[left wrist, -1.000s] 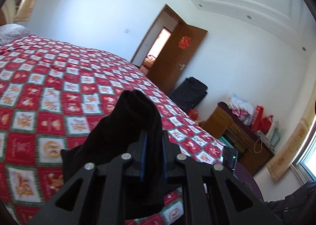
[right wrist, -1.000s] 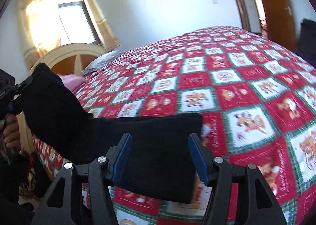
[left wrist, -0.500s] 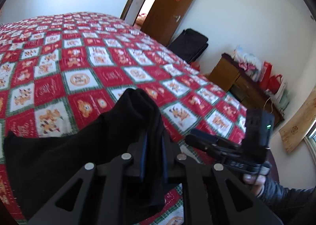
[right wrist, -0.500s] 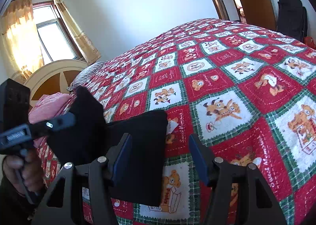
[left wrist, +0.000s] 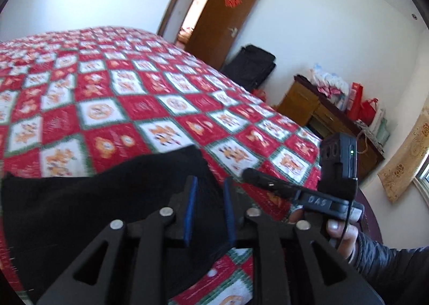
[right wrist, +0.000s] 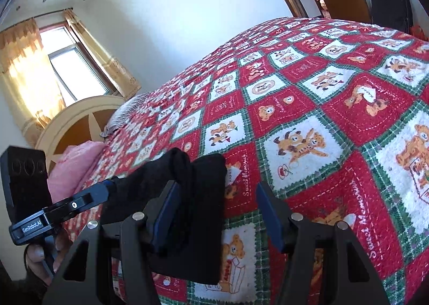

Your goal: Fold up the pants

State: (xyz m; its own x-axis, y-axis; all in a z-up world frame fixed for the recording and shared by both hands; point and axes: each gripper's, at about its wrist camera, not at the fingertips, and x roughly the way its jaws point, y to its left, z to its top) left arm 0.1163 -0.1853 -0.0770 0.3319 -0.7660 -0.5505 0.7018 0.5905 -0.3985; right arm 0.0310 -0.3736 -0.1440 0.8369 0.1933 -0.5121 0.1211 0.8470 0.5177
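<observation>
Black pants point(left wrist: 88, 214) lie folded on the red patchwork bedspread point(left wrist: 134, 106) near the bed's front edge. My left gripper point(left wrist: 208, 192) sits over their near right corner with its blue pads a little apart, the fabric lying between and under them. In the right wrist view the pants point(right wrist: 203, 197) show as a dark folded stack, with the left gripper point(right wrist: 107, 189) at their left end. My right gripper point(right wrist: 217, 203) is open and empty, just above the stack's right edge. It shows in the left wrist view point(left wrist: 249, 173) beside the pants.
A wooden headboard point(right wrist: 77, 122) and pink pillow point(right wrist: 72, 168) are at the left. A black suitcase point(left wrist: 249, 66) stands by the open brown door point(left wrist: 225, 18). A wooden dresser point(left wrist: 329, 117) with bags lines the right wall.
The left gripper carried the pants fold down onto the stack and its jaws parted. The bunched fabric now lies flatter. The right gripper stayed open and came closer to the left one.
</observation>
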